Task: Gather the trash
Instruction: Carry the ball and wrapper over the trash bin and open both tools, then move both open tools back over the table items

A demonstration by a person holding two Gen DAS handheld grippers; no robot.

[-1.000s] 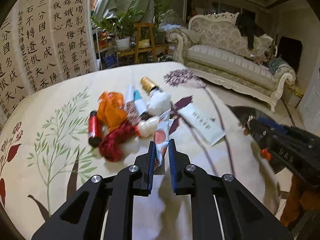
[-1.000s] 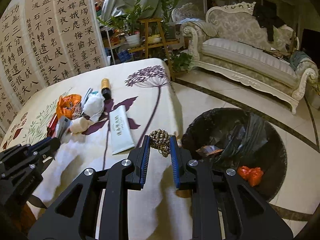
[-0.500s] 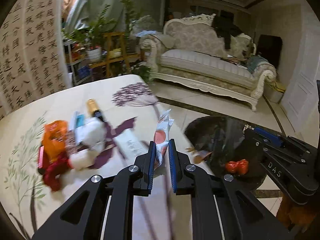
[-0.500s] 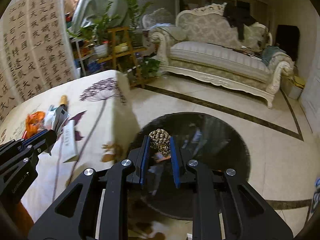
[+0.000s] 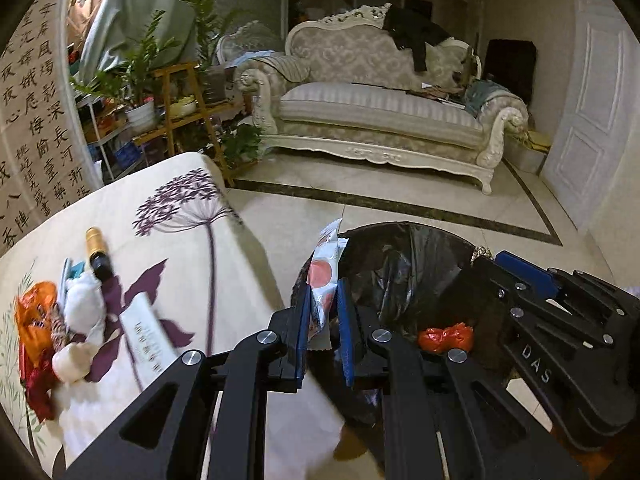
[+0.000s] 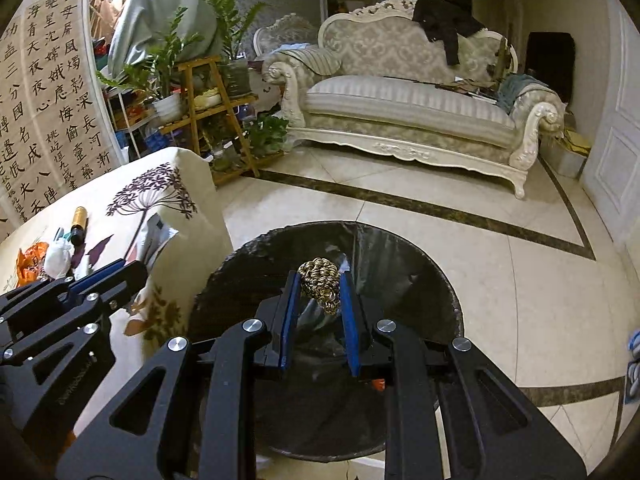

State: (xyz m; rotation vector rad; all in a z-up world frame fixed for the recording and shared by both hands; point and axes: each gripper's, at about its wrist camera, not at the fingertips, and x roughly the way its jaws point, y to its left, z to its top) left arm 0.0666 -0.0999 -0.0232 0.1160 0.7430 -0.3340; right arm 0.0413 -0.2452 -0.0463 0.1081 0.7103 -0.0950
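My left gripper [image 5: 323, 300] is shut on a white snack wrapper [image 5: 325, 272] with a pink-red print, held upright at the table's right edge beside the bin. My right gripper [image 6: 318, 286] is shut on a gold crumpled ball [image 6: 320, 284], held above the round bin lined with a black bag [image 6: 400, 272]. In the left wrist view the bin [image 5: 400, 260] holds a red-orange scrap [image 5: 446, 336], and the right gripper [image 5: 520, 280] reaches over it. More trash stays on the floral tablecloth [image 5: 180, 216]: a gold-capped bottle [image 5: 98, 252], a white tube [image 5: 146, 332], a white wad [image 5: 82, 308], an orange wrapper [image 5: 34, 316].
A cream sofa [image 6: 408, 104] stands across the tiled floor [image 6: 500, 264]. A wooden plant stand [image 6: 208, 92] with potted plants sits behind the table. A calligraphy screen [image 6: 44, 92] rises at the left, a white door [image 5: 592, 100] at the right.
Both grippers have swung right from over the table toward the bin, each keeping its item. The right gripper now hangs over the bin's mouth; the left has reached the table's edge.
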